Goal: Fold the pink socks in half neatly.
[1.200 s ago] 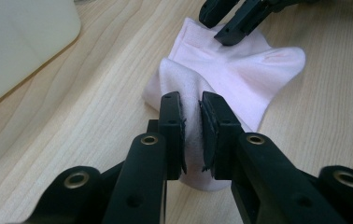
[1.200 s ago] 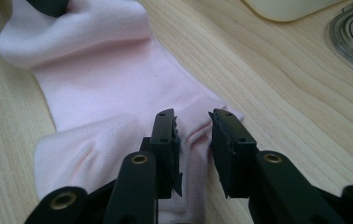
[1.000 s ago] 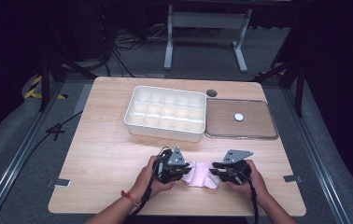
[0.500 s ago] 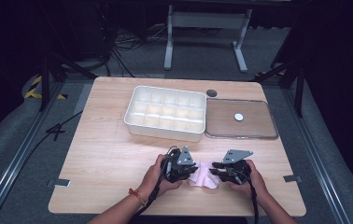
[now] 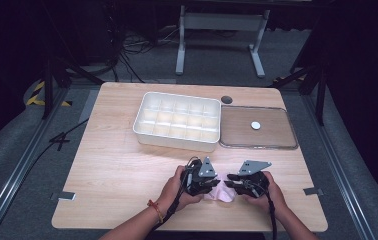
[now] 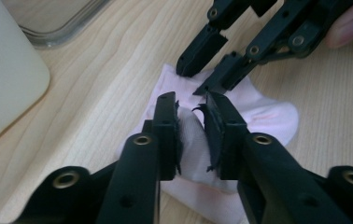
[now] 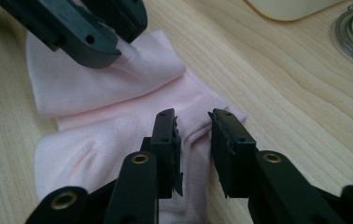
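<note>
The small pale pink fabric sock (image 5: 220,192) lies flat on the light wooden bench (image 5: 117,170), near the front edge, right of centre. It rests between the left gripper (image 5: 211,183) and the right gripper (image 5: 231,180), which face each other across it.

Left gripper: in the left gripper view its fingers (image 6: 167,133) stand a narrow gap apart, with a raised fold of the sock (image 6: 193,140) between them. The jaws have just been opening; whether the pads still press on the fabric cannot be told.

Right gripper: in the right gripper view its fingers (image 7: 165,140) stand a similar narrow gap apart above the near end of the sock (image 7: 118,135), with a shallow ridge of fabric in the gap. The pads appear clear of the cloth on both sides. The tips of the two grippers are close to each other over the sock.

Surroundings:
- The white plastic compartment tray (image 5: 142,131) sits toward the far side of the bench, well apart from the sock.
- The clear rectangular plastic lid (image 5: 277,145) lies flat, touching or just beside the tray's right side.
- A broad strip of bare bench lies between the tray's near wall and the grippers.
- The left half of the bench is open.
- The front edge of the bench runs just behind the person's hands.
</note>
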`<state>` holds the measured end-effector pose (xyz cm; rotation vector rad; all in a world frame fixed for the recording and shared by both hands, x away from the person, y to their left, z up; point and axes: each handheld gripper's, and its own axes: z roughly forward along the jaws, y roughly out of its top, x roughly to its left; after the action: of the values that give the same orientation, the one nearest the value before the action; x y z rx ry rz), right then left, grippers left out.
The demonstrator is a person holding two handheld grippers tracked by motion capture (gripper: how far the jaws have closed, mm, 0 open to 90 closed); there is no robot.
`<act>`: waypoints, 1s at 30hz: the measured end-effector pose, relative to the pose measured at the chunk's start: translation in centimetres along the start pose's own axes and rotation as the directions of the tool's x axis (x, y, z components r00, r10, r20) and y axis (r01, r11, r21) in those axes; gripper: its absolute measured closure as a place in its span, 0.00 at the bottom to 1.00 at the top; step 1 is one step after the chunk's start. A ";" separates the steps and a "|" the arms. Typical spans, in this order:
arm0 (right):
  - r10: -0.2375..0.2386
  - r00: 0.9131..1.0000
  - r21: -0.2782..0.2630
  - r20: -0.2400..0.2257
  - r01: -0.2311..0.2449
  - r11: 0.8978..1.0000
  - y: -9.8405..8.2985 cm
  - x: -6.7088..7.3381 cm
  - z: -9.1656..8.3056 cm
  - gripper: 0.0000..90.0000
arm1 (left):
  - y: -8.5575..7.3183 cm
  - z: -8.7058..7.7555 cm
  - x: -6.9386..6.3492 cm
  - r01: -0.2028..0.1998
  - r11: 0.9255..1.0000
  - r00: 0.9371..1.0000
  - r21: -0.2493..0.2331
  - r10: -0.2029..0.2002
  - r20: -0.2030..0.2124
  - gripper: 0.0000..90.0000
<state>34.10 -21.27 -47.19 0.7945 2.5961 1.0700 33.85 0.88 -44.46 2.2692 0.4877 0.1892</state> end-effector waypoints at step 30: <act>0.032 0.999 -0.080 0.005 -0.032 0.996 0.3 0.0 -1.2 0.81 | -4.1 -0.3 -0.5 -0.033 0.998 0.996 0.054 0.028 0.085 0.88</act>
<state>33.77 -21.76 -46.10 0.8222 2.5257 1.1700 32.12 3.39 -47.27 2.3288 0.4189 0.0963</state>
